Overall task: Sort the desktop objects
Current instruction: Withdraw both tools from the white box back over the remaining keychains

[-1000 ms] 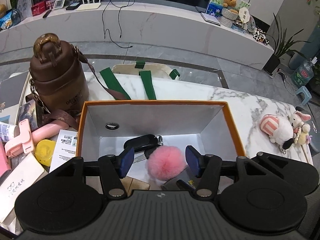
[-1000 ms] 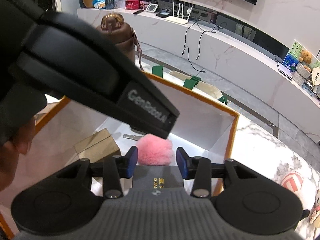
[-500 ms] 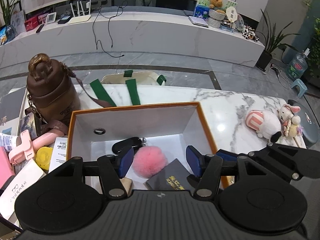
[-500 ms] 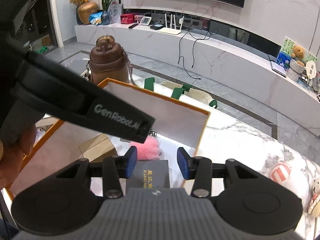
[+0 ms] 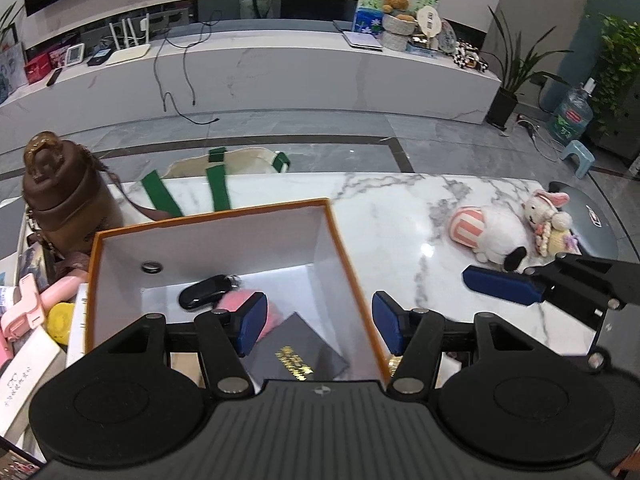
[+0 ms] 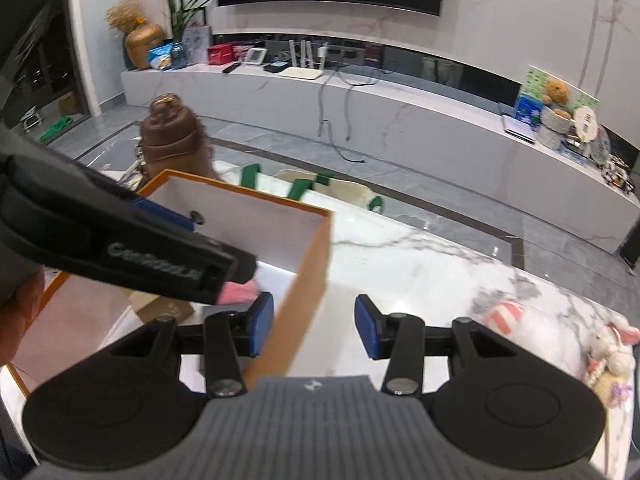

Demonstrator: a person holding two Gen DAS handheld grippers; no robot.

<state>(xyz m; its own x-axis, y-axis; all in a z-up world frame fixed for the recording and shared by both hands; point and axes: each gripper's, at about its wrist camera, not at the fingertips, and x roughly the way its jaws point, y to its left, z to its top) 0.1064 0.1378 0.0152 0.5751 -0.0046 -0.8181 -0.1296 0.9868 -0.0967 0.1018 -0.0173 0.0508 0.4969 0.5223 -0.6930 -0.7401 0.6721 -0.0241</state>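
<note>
Partly sorted, by the look of it. Going left → right in the left wrist view:

Far left, still loose on the marble desk [image 5: 392, 216]: brown bottle w/ strap [image 5: 66, 200], pink clip-handled item [image 5: 28, 304], yellow round thing [image 5: 60, 316], white cards/papers [image 5: 24, 364]. Can't tell if these are meant to go in.

Centre-left: orange-rimmed box [image 5: 340, 236], white inside. Contents: black car key fob [image 5: 202, 290] at the far side, pink fluffy pompom [image 5: 232, 302] just nearer it, partly behind a finger, dark booklet w/ gold lettering [image 5: 298, 354] nearest, a small metal stud on the far wall. In the right wrist view a tan cardboard piece [image 6: 160, 308] also lies inside.

Beyond the box: cream tote w/ green straps [image 5: 220, 168] over the desk's far edge.

Right: plush toys, the striped-hat one [image 5: 486, 236] & small bunny [image 5: 548, 216], still out, prob. next.

Left gripper [image 5: 316, 326] open & empty, astride the box's right wall. Right gripper [image 6: 315, 327] open too, nothing between its fingers, over the same wall.
</note>
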